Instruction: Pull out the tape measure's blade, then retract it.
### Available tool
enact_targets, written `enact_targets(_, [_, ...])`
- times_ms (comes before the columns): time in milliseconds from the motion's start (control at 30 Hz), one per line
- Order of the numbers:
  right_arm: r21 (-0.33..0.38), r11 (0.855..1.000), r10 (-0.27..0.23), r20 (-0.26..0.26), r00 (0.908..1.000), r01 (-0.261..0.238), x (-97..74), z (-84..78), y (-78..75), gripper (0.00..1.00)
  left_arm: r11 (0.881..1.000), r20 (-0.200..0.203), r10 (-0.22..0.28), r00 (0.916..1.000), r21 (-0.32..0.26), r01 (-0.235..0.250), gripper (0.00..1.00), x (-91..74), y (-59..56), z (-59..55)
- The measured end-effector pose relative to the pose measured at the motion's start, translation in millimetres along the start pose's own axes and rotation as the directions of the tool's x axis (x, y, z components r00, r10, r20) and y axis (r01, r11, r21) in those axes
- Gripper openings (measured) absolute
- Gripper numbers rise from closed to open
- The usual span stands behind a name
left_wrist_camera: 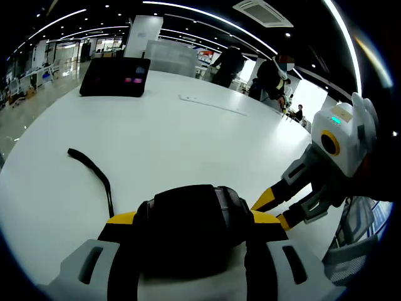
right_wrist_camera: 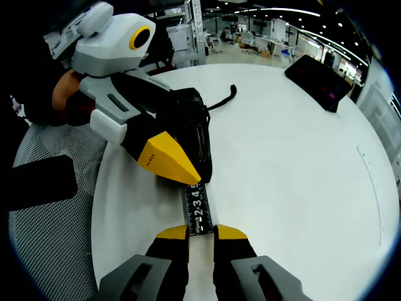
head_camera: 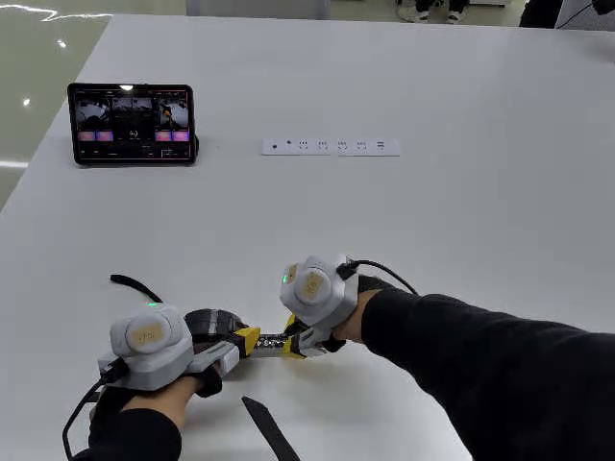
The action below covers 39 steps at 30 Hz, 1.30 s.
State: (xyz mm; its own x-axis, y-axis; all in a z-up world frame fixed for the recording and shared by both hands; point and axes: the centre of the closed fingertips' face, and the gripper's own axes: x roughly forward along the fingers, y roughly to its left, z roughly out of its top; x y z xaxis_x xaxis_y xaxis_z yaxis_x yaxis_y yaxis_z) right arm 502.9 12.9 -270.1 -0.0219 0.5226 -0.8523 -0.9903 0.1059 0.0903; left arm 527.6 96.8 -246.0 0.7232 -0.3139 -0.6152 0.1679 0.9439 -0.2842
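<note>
At surface point(head_camera: 461, 192) near edge, 6 o'clock | left tongs point(left_wrist_camera: 191, 221) clamp tape measure case point(head_camera: 211, 325) | right tongs point(right_wrist_camera: 200, 233) pinch blade point(right_wrist_camera: 197, 210), 3 o'clock of case | open room toward 12 o'clock

We see the tape measure point(head_camera: 213, 327), a rounded black case, by the near edge of the white table point(head_camera: 432, 192). A short stretch of black blade point(right_wrist_camera: 196, 210) with white numerals is drawn out flat. The black strap point(head_camera: 135, 285) behind it seems attached.
</note>
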Motion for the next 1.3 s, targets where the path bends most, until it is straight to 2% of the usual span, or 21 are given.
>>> enact_targets(1300, [0.013, 1.0, 0.002, 0.027, 0.9996, -0.002, 7.5, 13.7, 2.7, 0.1, 1.0, -0.001, -0.006, 1.0, -0.003, 0.006, 0.63, -0.2, 0.1, 0.0])
